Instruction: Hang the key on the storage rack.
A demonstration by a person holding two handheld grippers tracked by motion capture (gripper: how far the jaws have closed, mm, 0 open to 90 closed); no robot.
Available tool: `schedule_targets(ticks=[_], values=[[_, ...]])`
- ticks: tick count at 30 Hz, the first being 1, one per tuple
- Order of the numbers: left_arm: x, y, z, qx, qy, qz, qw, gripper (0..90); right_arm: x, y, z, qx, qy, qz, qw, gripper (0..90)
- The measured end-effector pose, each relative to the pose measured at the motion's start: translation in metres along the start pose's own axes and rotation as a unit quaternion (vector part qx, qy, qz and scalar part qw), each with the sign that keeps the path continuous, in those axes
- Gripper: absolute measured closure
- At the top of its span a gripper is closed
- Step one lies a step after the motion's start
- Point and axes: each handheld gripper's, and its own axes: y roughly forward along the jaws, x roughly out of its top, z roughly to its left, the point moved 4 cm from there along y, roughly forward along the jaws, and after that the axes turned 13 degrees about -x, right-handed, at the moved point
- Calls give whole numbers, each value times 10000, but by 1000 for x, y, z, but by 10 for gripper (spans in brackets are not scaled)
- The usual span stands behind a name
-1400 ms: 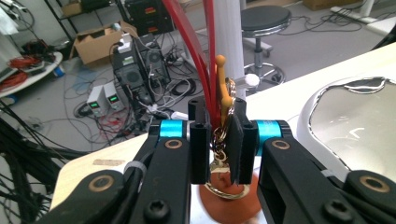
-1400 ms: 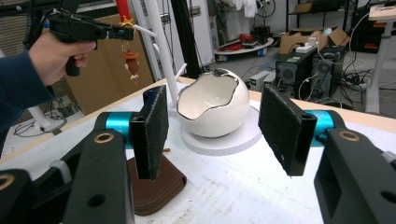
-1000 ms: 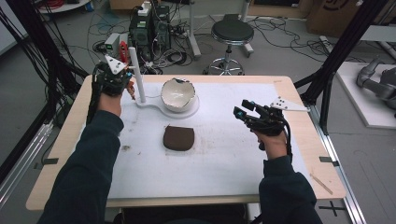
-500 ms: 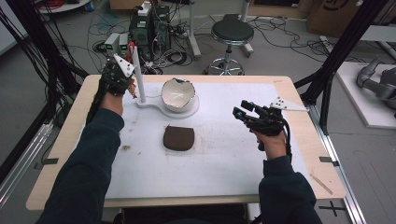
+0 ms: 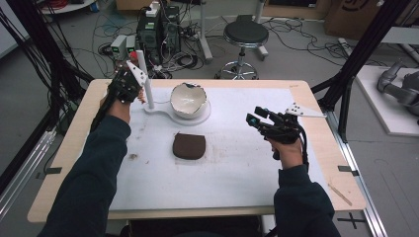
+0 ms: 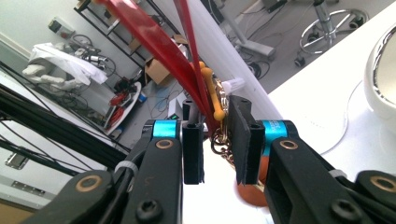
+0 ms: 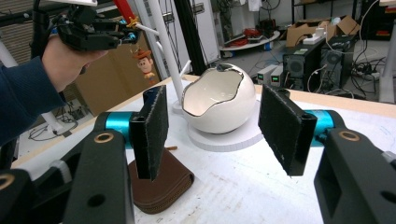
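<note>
High view, upper left: your left gripper (image 5: 129, 84) holds a red strap with gold chain and cowboy figurine (image 7: 144, 60) beside the white post (image 5: 145, 79) — jaws nearly closed on the chain. Right gripper (image 5: 262, 121), centre right, gapes wide — holding nothing.

Left gripper (image 5: 129, 83): has risen along the white post (image 5: 145, 79) toward 12 o'clock, now near its top.
Keychain (image 6: 218, 106): lifted with it.
</note>
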Motion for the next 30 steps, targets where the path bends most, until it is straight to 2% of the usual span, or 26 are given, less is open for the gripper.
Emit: schedule_targets(ticks=[5, 10, 15, 25, 28, 30], values=[[0, -2, 1, -72, -21, -42, 10000, 752, -1, 0, -1, -4, -12, 18, 10000, 434], [1, -6, 0, -151, -75, -215, 9996, 732, -2, 1, -3, -52, 21, 51, 10000, 434], [1, -8, 1, -306, -141, -305, 9990, 733, -4, 2, -4, -49, 51, 99, 9999, 434], [-4, -13, -3, -279, -114, -384, 9988, 713, -4, 2, -4, -27, 47, 110, 9999, 434], [-4, -15, -6, -251, -15, -401, 9989, 697, -4, 2, -3, -17, 67, 120, 9999, 434], [-3, -14, -7, -276, -45, -455, 9986, 694, -4, 3, -3, -21, 79, 123, 9999, 434]])
